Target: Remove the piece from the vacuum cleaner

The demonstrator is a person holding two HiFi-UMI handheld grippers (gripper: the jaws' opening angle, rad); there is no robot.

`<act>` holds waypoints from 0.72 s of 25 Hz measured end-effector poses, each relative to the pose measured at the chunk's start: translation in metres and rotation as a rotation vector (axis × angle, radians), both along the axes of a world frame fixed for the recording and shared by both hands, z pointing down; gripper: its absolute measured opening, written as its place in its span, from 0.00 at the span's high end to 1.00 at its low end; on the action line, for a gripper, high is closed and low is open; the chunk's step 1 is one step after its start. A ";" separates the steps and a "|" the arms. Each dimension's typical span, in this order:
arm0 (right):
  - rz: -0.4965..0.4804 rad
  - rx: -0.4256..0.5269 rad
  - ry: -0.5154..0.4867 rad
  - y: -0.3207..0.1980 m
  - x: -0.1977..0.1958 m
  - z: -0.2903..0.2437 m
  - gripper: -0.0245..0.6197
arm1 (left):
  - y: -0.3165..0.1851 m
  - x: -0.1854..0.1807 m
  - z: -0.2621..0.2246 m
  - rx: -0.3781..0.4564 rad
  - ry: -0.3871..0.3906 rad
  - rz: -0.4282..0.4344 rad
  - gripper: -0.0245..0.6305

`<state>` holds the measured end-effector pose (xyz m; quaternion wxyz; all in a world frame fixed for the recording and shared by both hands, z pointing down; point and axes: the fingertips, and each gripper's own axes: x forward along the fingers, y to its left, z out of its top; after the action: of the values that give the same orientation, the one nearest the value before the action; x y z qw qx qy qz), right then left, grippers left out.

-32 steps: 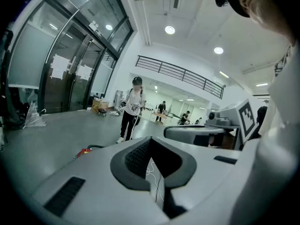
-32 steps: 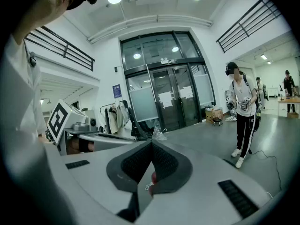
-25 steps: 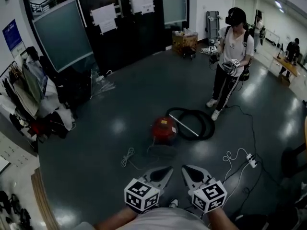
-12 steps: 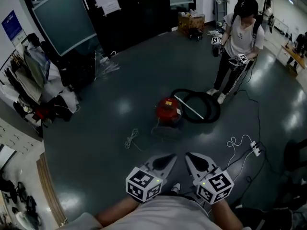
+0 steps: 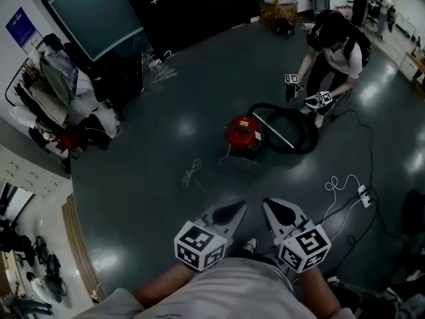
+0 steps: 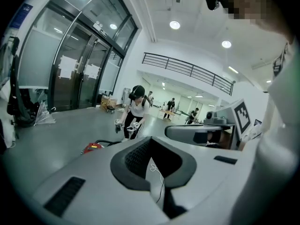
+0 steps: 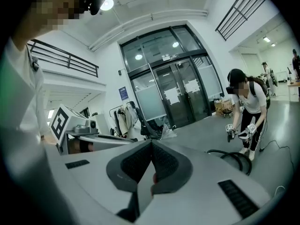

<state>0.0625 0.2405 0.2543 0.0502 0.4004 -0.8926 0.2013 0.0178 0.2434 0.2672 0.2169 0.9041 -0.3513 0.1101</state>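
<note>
The red vacuum cleaner (image 5: 244, 132) stands on the dark floor a few steps ahead of me, also low in the left gripper view (image 6: 92, 147). Its black hose (image 5: 295, 130) lies coiled to its right, with a metal tube (image 5: 272, 130) across it. The hose (image 7: 236, 159) shows in the right gripper view too. My left gripper (image 5: 238, 208) and right gripper (image 5: 271, 207) are held side by side close to my body, both shut and empty, well short of the vacuum. Another person (image 5: 333, 48) bends over the hose with a gripper in each hand.
A white power strip and cable (image 5: 360, 195) lie on the floor to the right, and a loose white cord (image 5: 192, 173) to the vacuum's left. A rack of clothes (image 5: 60, 92) stands at the left wall. Boxes (image 5: 277, 8) sit by the dark glass doors.
The vacuum and hose have shifted up and right in the head view. The other person has bent down over the hose. My grippers stay shut and side by side.
</note>
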 end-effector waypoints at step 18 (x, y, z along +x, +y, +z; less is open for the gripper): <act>0.039 -0.079 0.053 -0.114 -0.032 0.051 0.94 | -0.118 -0.040 0.037 -0.010 0.002 0.031 0.95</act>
<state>0.0302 0.1260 0.3050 0.0857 0.4207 -0.8743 0.2264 -0.0222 0.1251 0.3043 0.2200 0.9085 -0.3364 0.1144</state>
